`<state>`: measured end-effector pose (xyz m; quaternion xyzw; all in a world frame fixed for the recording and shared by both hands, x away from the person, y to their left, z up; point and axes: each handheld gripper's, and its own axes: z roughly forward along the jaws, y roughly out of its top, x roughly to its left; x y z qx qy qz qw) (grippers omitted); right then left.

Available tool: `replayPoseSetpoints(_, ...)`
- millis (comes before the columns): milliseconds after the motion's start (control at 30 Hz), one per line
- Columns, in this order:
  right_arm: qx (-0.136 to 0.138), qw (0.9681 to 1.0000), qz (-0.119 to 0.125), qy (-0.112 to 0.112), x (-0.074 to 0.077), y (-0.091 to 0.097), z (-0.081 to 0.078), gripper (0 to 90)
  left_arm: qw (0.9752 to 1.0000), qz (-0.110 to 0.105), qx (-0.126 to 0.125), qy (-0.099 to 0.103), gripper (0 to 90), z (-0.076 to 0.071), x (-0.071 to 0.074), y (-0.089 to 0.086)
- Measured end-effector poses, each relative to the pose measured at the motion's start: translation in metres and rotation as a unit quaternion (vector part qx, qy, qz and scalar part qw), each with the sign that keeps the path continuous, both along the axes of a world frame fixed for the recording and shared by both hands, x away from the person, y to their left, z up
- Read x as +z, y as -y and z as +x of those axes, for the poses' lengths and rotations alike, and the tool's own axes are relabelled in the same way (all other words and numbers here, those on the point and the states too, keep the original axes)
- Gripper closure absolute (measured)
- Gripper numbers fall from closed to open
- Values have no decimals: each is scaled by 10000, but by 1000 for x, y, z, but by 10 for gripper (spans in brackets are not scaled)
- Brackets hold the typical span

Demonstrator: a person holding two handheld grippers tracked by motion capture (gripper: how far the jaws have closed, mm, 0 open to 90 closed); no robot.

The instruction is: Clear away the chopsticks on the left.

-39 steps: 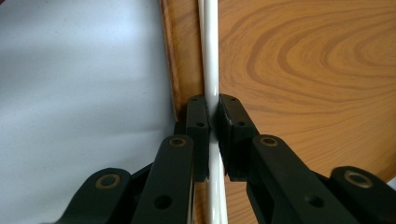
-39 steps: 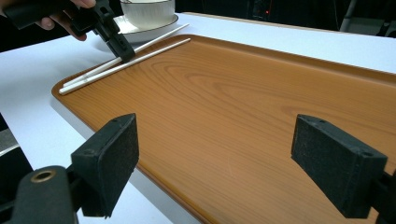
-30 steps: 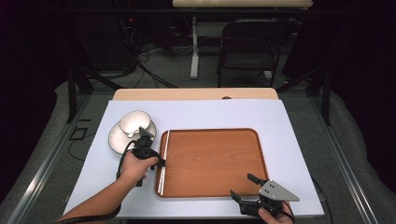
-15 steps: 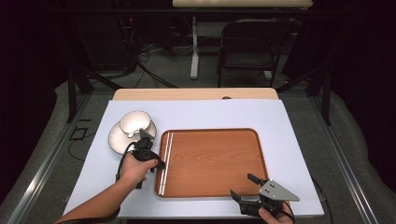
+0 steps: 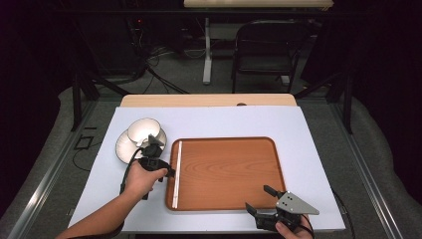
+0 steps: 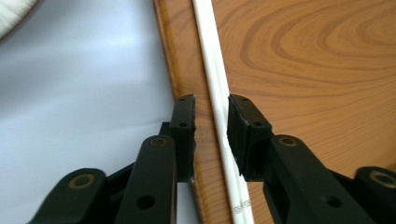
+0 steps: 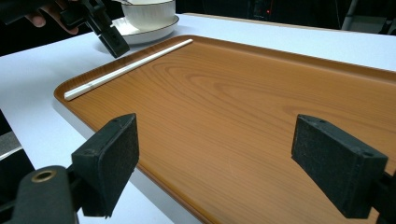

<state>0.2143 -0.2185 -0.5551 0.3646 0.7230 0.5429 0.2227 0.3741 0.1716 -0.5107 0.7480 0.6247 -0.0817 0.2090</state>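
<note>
Now my left claw (image 6: 211, 122) has just been opening, chopsticks (image 6: 215, 100) loose between its jaws along the tray (image 5: 234, 169)'s left edge; I'd lift straight up. Right claw (image 7: 231, 163) gapes, idle.

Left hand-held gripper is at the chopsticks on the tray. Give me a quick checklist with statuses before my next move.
1. Chopsticks lying flat on the tray, along its left edge: ok.
2. Left hand-held gripper released: ok. Its jaws have just been opening; the chopsticks pass between them with a gap on each side.
3. Both sticks together, side by side: ok.
4. Bowl resting on the plate, apart from the left hand-held gripper: ok.
5. Right hand-held gripper open, nothing in it, at the tray's near right corner: ok.
6. Chopstick ends even: cannot tell.
</note>
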Motion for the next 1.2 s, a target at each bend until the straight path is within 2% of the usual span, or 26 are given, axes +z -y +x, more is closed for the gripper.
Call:
replayPoseSetpoints(300, -3, 10000, 0, -6, 0, 0, 0, 143, 9997, 123, -161, 170, 608, -4, 8, -1)
replayPoseSetpoints(467, -13, 10000, 11, -23, 0, 0, 0, 144, 9988, 235, -320, 274, 612, -7, 12, 0)
replayPoseSetpoints(600, -10, 10000, 5, -20, 0, 0, 0, 144, 9956, 467, -577, 579, 608, -10, 16, -1)
replayPoseSetpoints(700, -18, 10000, 14, -22, 0, 0, 0, 144, 9938, 515, -657, 736, 613, -12, 20, -2)
replayPoseSetpoints(833, -22, 10000, 17, -25, 0, 0, 1, 144, 9930, 505, -713, 793, 622, -14, 22, -5)
replayPoseSetpoints(900, -32, 10000, 19, -26, 0, 0, 1, 144, 9914, 573, -768, 889, 612, -16, 24, -6)
replayPoseSetpoints(967, -36, 10000, 13, -34, 0, 1, 1, 144, 9902, 623, -801, 962, 585, -17, 25, -7)
replayPoseSetpoints(1067, -56, 10000, 29, -53, -1, 1, 1, 144, 9905, 552, -755, 1011, 540, -19, 24, -7)
replayPoseSetpoints(1200, -58, 10000, 52, -61, -1, 1, 2, 144, 9897, 593, -754, 1064, 477, -22, 24, -10)
